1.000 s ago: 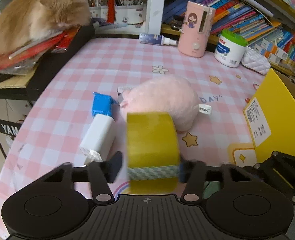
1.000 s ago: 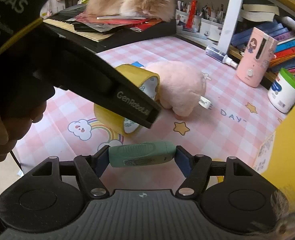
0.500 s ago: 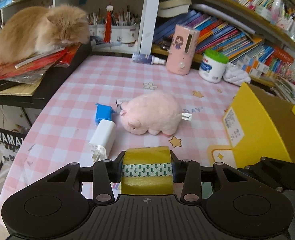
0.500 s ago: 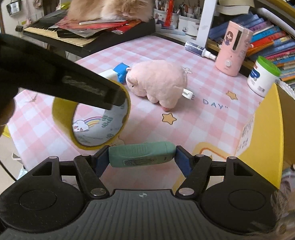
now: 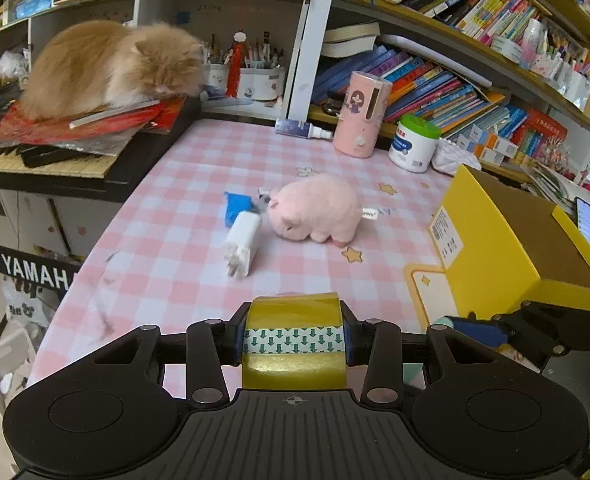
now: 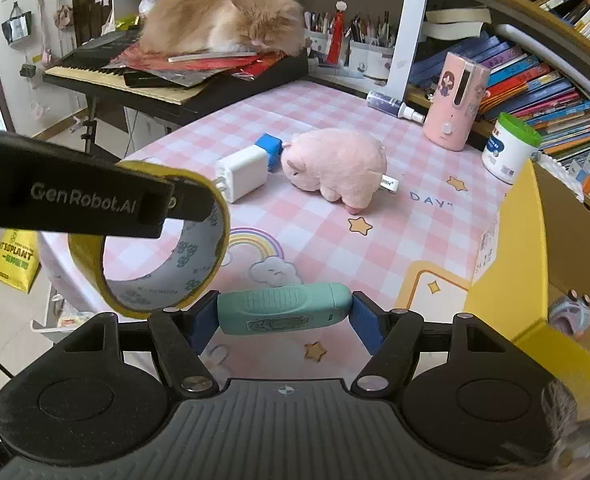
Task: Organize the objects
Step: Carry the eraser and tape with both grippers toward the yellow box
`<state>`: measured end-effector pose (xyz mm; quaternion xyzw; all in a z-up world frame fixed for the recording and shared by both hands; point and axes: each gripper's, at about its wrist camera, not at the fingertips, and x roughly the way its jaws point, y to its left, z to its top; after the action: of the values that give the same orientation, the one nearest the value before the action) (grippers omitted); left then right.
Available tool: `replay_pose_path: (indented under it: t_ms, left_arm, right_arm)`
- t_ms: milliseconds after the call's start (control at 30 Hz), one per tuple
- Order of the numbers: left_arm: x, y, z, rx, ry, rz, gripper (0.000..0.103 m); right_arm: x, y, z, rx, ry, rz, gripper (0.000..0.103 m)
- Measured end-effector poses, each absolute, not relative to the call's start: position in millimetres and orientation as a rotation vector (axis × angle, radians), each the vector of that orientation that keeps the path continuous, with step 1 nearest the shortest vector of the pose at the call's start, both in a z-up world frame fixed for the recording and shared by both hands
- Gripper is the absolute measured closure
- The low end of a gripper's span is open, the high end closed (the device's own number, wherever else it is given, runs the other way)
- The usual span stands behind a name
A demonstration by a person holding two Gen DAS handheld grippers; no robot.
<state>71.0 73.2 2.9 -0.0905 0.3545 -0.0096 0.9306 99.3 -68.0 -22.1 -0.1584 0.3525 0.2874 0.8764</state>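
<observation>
The pink checked table [image 5: 183, 216] fills the middle of both views, with your yellow cardboard box [image 5: 495, 248] standing open at the right edge. An orange cat [image 5: 111, 64] lies on papers over the keyboard in the upper left. Near the table's centre sits the pink plush pig [image 5: 315, 212]; just left of it lies the white charger [image 5: 242, 242], which touches a small blue block [image 5: 237, 206] behind it.

Your left gripper [image 5: 293, 340], bottom centre of its view, is partly closed and clamps the yellow tape roll [image 5: 293, 340] across its width, lifted clear of the table. Your right gripper [image 6: 285, 309], bottom centre of its own view, is closed on a teal tube [image 6: 285, 309] held crosswise, lengthwise between the pads.
</observation>
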Motion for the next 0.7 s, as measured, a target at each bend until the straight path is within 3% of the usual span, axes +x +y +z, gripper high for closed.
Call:
replay_pose_path:
  t_ms: [700]
  left_arm:
    - [-8, 66, 7, -0.156, 0.72, -0.136, 0.063]
  right_arm:
    - [11, -88, -4, -0.238, 0.726, 0.41, 0.036]
